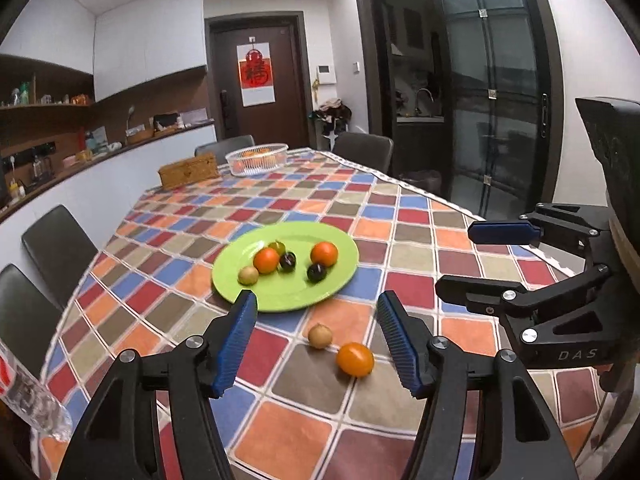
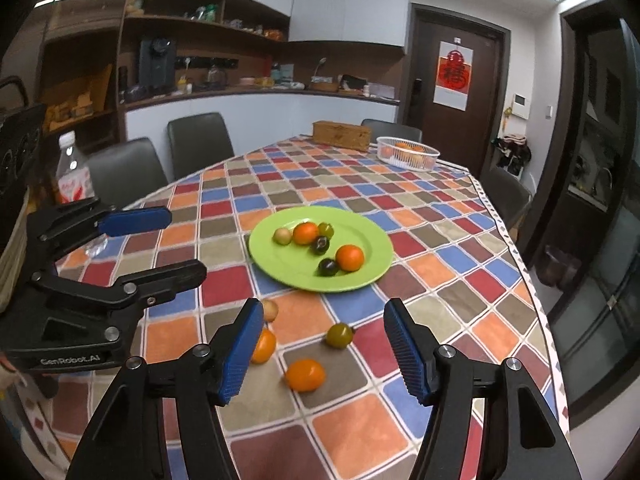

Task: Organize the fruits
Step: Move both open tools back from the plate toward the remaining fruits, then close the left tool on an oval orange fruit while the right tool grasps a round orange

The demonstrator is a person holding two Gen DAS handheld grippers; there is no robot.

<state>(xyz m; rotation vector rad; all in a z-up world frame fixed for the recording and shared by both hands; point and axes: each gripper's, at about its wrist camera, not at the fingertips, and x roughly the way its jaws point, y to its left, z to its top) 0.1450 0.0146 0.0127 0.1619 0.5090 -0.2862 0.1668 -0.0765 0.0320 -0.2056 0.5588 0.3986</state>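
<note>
- Your left gripper (image 1: pixel 316 340) hangs spread wide above the tablecloth (image 1: pixel 288 440), with only a pale round fruit (image 1: pixel 320 335) and an orange fruit (image 1: pixel 355 359) between its fingers.
- Your right gripper (image 2: pixel 320 350) is spread too; an orange fruit (image 2: pixel 305 375) and a greenish one (image 2: pixel 339 335) lie in its gap, and another orange one (image 2: pixel 264 346) sits against its left finger.
- The two grippers are close side by side, each one hemming the other in.
- The green plate (image 1: pixel 280 300) blocks the way just ahead.
- A water bottle (image 2: pixel 72 172) stands at the table's left edge.
- Beyond the plate the cloth runs bare to the basket (image 1: pixel 256 159) and wooden box (image 1: pixel 188 170).
</note>
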